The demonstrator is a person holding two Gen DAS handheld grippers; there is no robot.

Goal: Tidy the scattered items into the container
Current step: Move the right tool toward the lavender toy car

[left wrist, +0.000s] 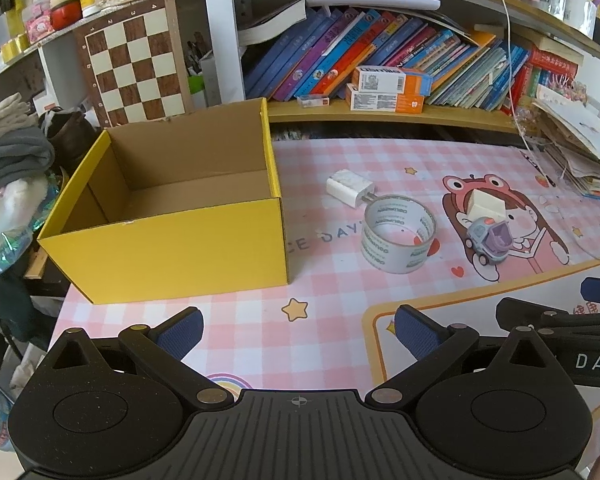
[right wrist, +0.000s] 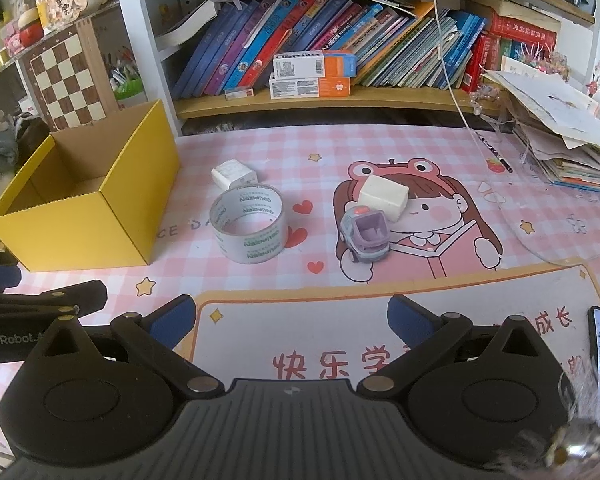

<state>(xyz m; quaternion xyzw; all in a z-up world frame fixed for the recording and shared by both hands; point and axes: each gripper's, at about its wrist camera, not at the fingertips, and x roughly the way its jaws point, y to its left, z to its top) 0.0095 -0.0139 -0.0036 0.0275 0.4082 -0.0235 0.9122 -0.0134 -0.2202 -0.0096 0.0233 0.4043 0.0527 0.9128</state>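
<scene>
**A:** What is in front of me?

**B:** I am steering 2 hand-held grippers over a pink checked mat (right wrist: pixel 380 144). My left gripper (left wrist: pixel 298 330) and my right gripper (right wrist: pixel 292 320) both hover low at the near edge, jaws spread wide, holding nothing.

**A:** Where are the items to tidy?

**B:** I count 4, all loose on the mat, right of the box. A white charger (right wrist: pixel 233 173) lies nearest the box, its prongs touching a tape roll (right wrist: pixel 249 226) just in front of it. Farther right, a small toy truck (right wrist: pixel 365 240) sits just in front of a pale block (right wrist: pixel 384 196), seemingly touching it.

**A:** How will they handle?

**B:** I judge all 4 light. The tape is a stiff ring lying flat with its hole up, so I would pinch 1 wall, 1 finger inside and 1 outside. The charger looks hard and smooth, maybe slippery; I would grip its flat sides. The truck may roll on its wheels, so I would take its body. I cannot tell whether the block is hard or soft.

**A:** And the container?

**B:** A yellow cardboard box (left wrist: pixel 172 256) stands open-topped on the mat's left. What I see of its inside is bare.
</scene>
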